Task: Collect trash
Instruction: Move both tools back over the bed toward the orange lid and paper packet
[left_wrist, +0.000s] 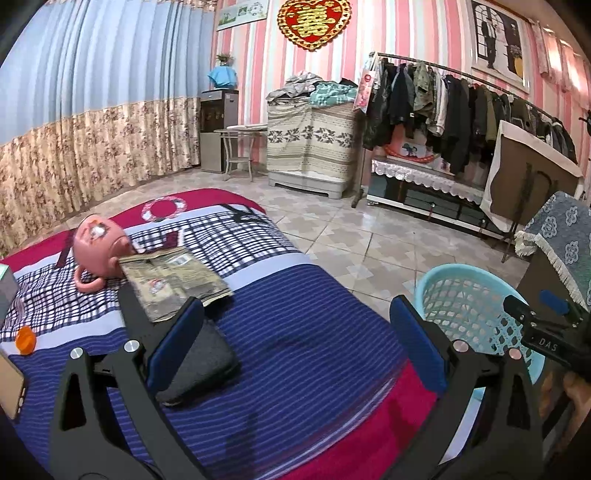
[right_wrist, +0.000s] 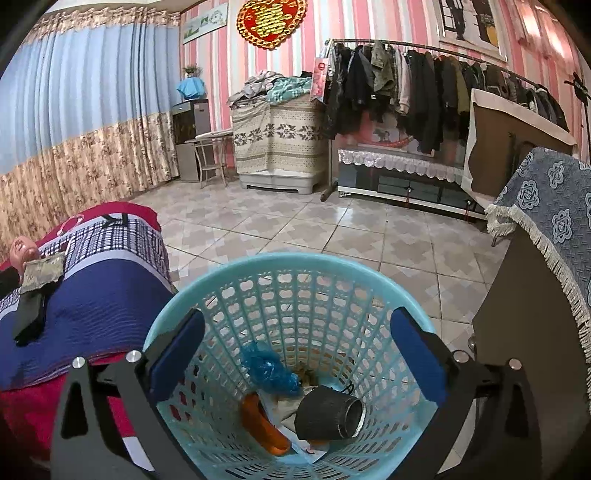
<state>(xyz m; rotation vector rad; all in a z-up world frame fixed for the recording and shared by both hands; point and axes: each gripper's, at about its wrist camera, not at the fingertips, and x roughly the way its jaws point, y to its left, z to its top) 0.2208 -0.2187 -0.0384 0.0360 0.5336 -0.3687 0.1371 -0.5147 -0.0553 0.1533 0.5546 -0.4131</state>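
In the left wrist view, the left gripper (left_wrist: 291, 343) hangs wide open and empty over the striped bedspread (left_wrist: 314, 332). One flattened wrapper (left_wrist: 173, 284) lies against one pink mug (left_wrist: 99, 254), one dark pouch (left_wrist: 199, 365) sits nearer, and one orange cap (left_wrist: 26, 340) is at the left. To pick up the wrapper well, come in low and pinch its free edge.

In the right wrist view, the right gripper (right_wrist: 295, 354) gapes empty above the one blue basket (right_wrist: 184, 302). Inside lie one dark can (right_wrist: 330, 413), one blue bag (right_wrist: 269, 369) and one orange piece (right_wrist: 262, 421).

Striped bed (left_wrist: 303, 314) bears mug (left_wrist: 98, 253), packet (left_wrist: 173, 282), black pouch (left_wrist: 203, 365).
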